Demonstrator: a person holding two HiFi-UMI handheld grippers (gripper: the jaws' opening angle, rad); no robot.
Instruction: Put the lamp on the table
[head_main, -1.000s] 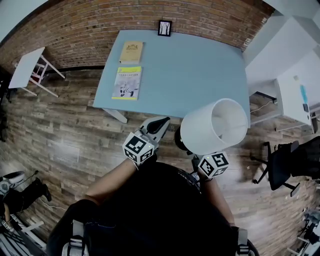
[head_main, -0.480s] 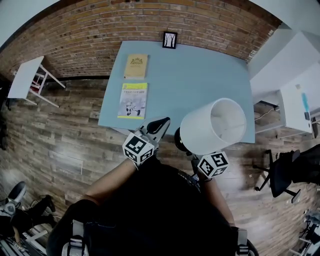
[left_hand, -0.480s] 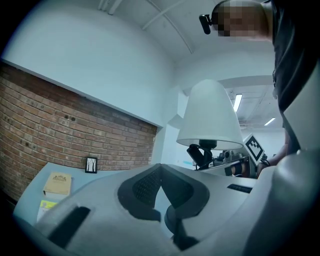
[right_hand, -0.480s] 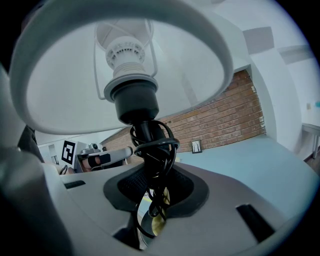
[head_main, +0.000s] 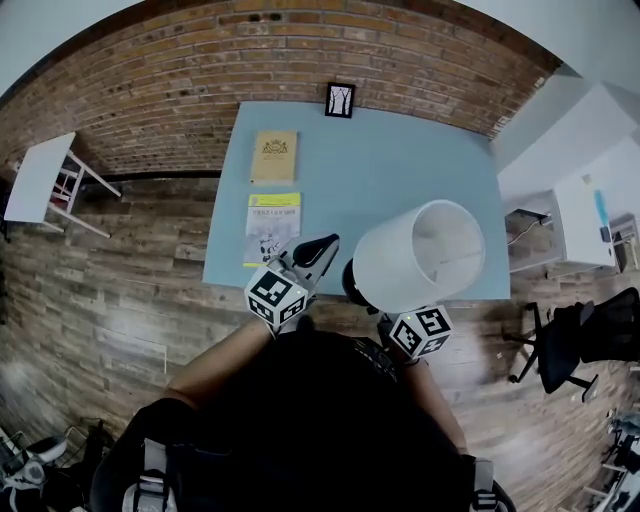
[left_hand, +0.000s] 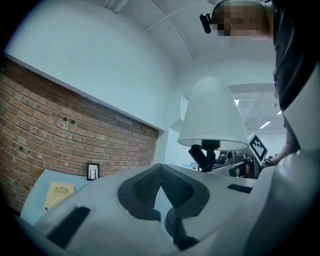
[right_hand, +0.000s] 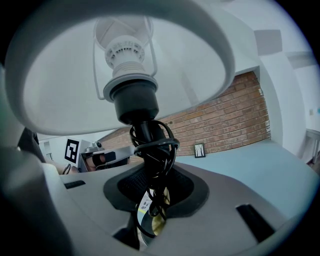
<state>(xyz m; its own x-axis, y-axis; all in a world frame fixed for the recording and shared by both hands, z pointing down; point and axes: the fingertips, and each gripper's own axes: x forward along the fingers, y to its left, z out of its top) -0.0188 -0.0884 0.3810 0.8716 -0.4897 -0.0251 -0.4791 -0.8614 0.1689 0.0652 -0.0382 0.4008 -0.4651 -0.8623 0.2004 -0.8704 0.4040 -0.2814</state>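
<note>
The carrying step is in hand. The right gripper (right_hand: 150, 202) is clamped on the black, cord-wrapped stem of the white-shaded lamp (head_main: 420, 255), which hangs upright above the near right edge of the pale blue table (head_main: 380, 160), not yet set down. The left gripper (left_hand: 162, 205) is closed and empty, just left of the lamp. Next, I judge, the lamp must go farther over the bare tabletop, right of the two yellow books (head_main: 274, 190), then be lowered level before the jaws part.
</note>
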